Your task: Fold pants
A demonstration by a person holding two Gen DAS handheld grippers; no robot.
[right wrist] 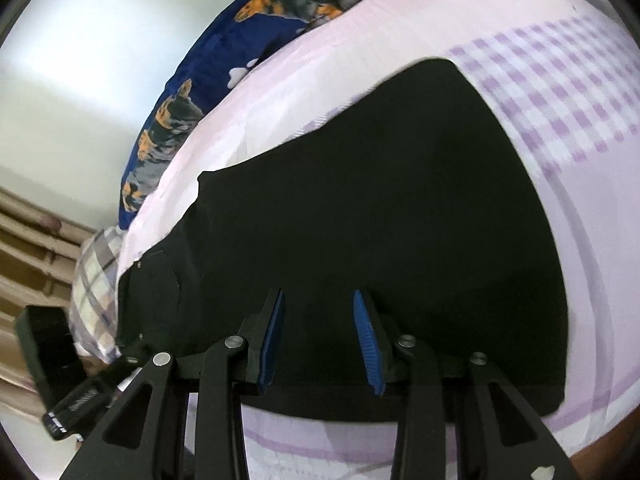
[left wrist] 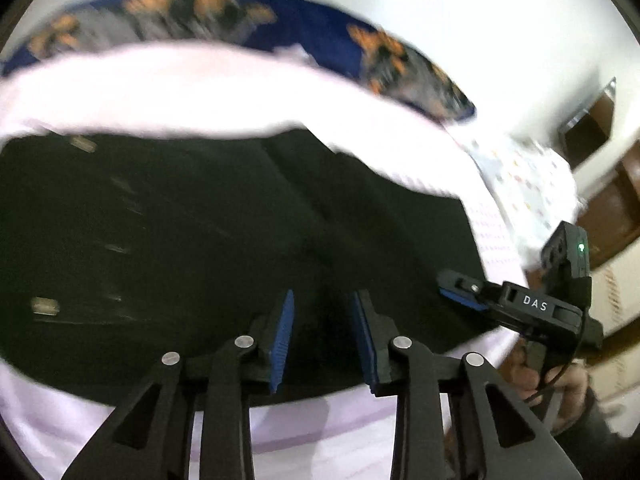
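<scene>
Pants [left wrist: 208,216], one pair, black: spread flat on the bed sheet [left wrist: 168,88], filling the centre of both wrist views. In the right wrist view the same pants [right wrist: 380,208] run from a squared corner at 12 o'clock down to a straight edge at 6 o'clock, just ahead of the tongs. Small pale tags or rivets, blurred, sit toward 9 o'clock in the left wrist view; their count cannot be told.

Left gripper [left wrist: 323,340], one: two blue-padded fingers spread apart, hanging over the near edge of the pants with nothing between the pads. It shows again at 8 o'clock in the right wrist view [right wrist: 80,400], only its body visible.

Right gripper [right wrist: 320,340], one: two blue-padded fingers likewise spread, empty, over the near edge of the pants. Seen from the left wrist at 3 o'clock [left wrist: 460,290], marked "DAS", one green light lit, held by a hand [left wrist: 536,376].

Bed sheet, one: pale pink with a lilac check panel [right wrist: 560,92] at 1 o'clock in the right wrist view.

Blanket [right wrist: 224,68], one: navy with orange and grey patches, along the far side of the sheet at 11 o'clock.

Plaid cloth [right wrist: 96,280], one: at 9 o'clock, beside the pants.
</scene>
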